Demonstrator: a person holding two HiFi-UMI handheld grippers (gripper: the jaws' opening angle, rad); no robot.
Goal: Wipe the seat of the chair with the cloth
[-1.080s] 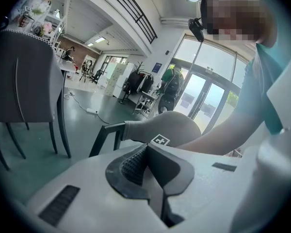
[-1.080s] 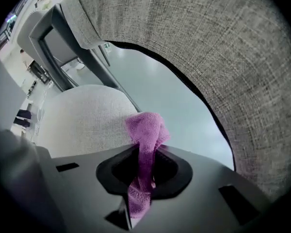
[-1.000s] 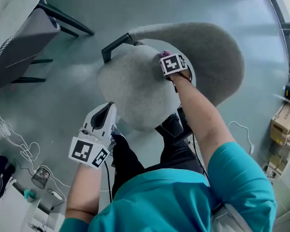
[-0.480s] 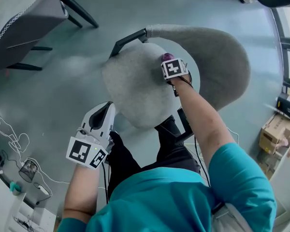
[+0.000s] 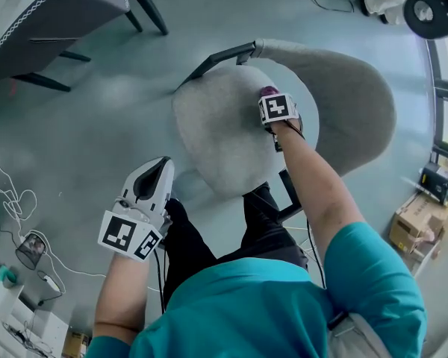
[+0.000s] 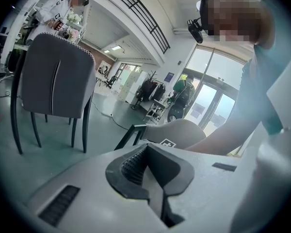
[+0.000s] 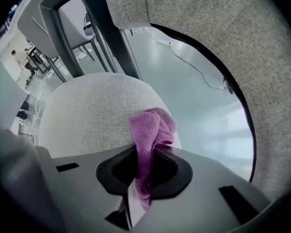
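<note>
Our right tongs (image 7: 144,169) are clenched on the purple cloth (image 7: 153,130). The cloth's bunched free end lies against the grey seat (image 7: 82,110), near its rear edge and just before the backrest (image 7: 223,42). Our left tongs (image 6: 153,174) are closed on nothing, held apart from the seat's front, over the floor (image 5: 97,110).

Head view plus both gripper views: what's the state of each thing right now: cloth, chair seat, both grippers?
cloth: bunched, clamped between jaws, free end against the seat's rear part.
right gripper: shut on the cloth, down at the seat.
left gripper: shut, empty, held clear of the chair.
seat: level, bare apart from the cloth; no stain visible.
</note>
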